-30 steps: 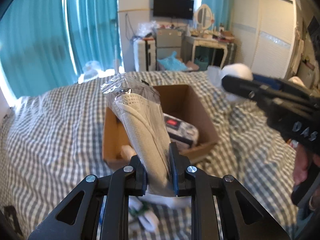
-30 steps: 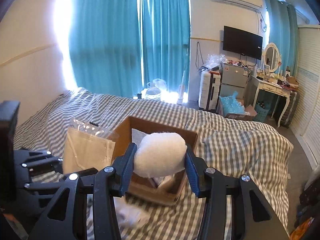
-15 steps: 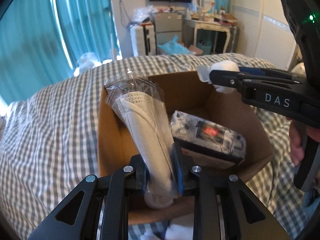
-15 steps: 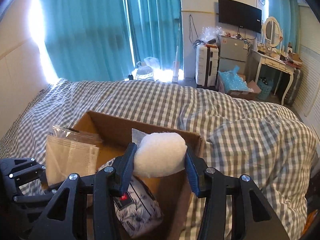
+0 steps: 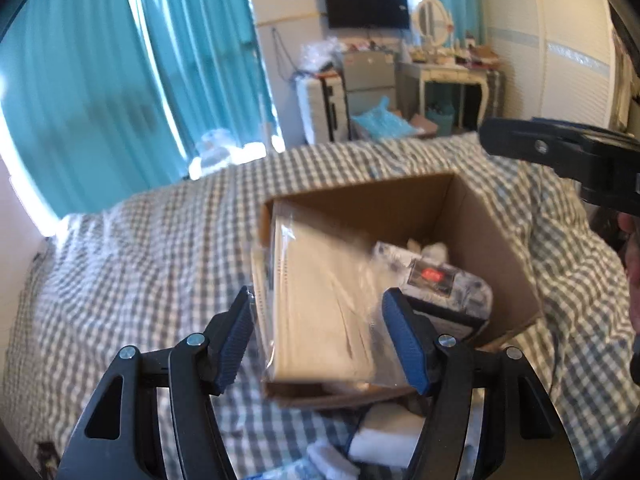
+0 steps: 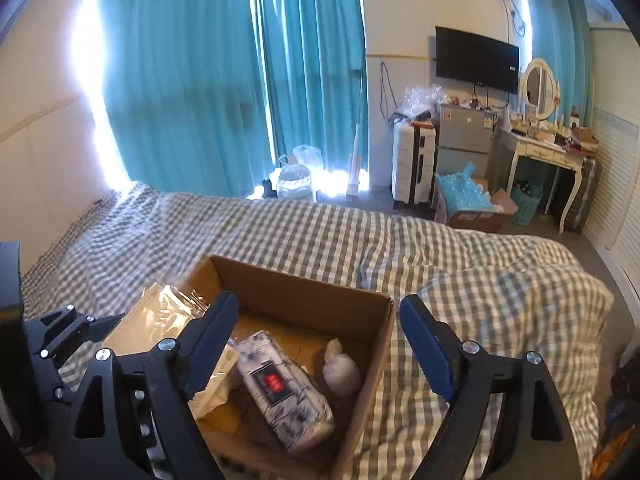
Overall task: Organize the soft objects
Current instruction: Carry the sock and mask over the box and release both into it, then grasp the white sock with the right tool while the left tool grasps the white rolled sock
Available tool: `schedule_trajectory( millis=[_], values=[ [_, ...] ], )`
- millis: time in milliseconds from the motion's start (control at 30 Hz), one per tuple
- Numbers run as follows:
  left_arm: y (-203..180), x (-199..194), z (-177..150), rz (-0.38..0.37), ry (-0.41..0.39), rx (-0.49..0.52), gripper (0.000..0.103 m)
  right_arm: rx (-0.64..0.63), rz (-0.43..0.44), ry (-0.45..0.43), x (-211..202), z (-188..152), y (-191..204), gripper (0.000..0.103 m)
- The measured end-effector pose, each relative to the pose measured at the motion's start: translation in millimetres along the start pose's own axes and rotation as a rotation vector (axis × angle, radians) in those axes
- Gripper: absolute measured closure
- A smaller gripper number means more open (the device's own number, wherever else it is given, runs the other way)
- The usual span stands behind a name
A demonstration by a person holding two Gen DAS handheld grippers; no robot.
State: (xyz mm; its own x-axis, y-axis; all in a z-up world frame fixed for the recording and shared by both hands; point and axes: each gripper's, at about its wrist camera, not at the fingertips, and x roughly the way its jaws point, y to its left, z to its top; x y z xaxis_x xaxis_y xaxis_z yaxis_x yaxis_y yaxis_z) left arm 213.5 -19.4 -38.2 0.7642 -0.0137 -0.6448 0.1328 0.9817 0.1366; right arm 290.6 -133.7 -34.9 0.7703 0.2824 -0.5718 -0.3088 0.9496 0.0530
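A checked bed (image 6: 320,240) carries an open cardboard box (image 6: 304,292) gathering soft things. Both jaws have just been opening: left gripper (image 5: 324,336) wide around a bagged cloth (image 5: 320,300) (blurred, apparently dropping in); right gripper (image 6: 316,344) wide, empty, its white puff (image 6: 340,368) lying inside.

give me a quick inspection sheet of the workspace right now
surface: bed under a grey checked cover
job's things: cardboard box holds a patterned pack and a white ball; bagged cloth tipping in at its left wall
clutter: white items on the cover by the box
grippers: left gripper open, jaws just opened, cloth between them; right gripper open, just opened, nothing between
cables: nothing seen
surroundings: teal curtains, TV
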Motion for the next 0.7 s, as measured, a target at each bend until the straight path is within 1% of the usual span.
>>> schedule_trajectory(
  millis=[133, 167, 200, 233, 267, 300, 367, 433, 500, 533, 633, 700],
  values=[
    [7.9, -40.4, 2.2, 0.012, -0.066, -0.014, 0.038, -0.007, 0.007, -0.029, -38.6, 4.0, 5.7, 0.019],
    [8.7, -55.3, 2.7, 0.015, -0.085, -0.018, 0.036, -0.01, 0.008, -0.038, -50.6, 5.1, 7.7, 0.018],
    [9.6, -65.5, 2.7, 0.02, -0.102, -0.018, 0.027, -0.012, 0.006, -0.05, -61.4, 6.1, 9.4, 0.017],
    [9.7, -75.5, 2.0, 0.026, -0.121, -0.019, 0.022, -0.014, 0.002, -0.063, -73.7, 7.0, 11.7, 0.016],
    [8.8, -91.9, 1.7, 0.036, -0.157, -0.017, 0.015, -0.02, 0.0, -0.074, -86.7, 8.2, 14.8, 0.014],
    [8.3, -103.7, 0.8, 0.042, -0.183, -0.014, 0.012, -0.024, -0.001, -0.083, -96.3, 9.0, 16.8, 0.014],
    [7.8, -125.9, -1.1, 0.049, -0.217, -0.006, 0.01, -0.034, -0.005, -0.114, -122.8, 11.1, 24.8, 0.013],
    [9.8, -143.7, -5.7, 0.055, -0.24, -0.009, 0.008, -0.044, 0.0, -0.128, -141.6, 13.4, 33.7, 0.011],
    [14.1, -155.7, -13.8, 0.057, -0.256, -0.022, 0.003, -0.063, 0.007, -0.141, -161.9, 13.5, 43.5, 0.01],
    [16.1, -160.6, -17.5, 0.059, -0.261, -0.031, 0.003, -0.07, 0.004, -0.147, -170.5, 13.0, 47.9, 0.009],
    [24.2, -168.7, -32.4, 0.067, -0.253, -0.072, 0.002, -0.09, 0.0, -0.161, -193.6, 5.9, 58.5, 0.006],
    [27.5, -169.4, -43.6, 0.069, -0.247, -0.096, 0.002, -0.103, 0.007, -0.154, -203.0, -1.9, 64.7, 0.006]
  ],
)
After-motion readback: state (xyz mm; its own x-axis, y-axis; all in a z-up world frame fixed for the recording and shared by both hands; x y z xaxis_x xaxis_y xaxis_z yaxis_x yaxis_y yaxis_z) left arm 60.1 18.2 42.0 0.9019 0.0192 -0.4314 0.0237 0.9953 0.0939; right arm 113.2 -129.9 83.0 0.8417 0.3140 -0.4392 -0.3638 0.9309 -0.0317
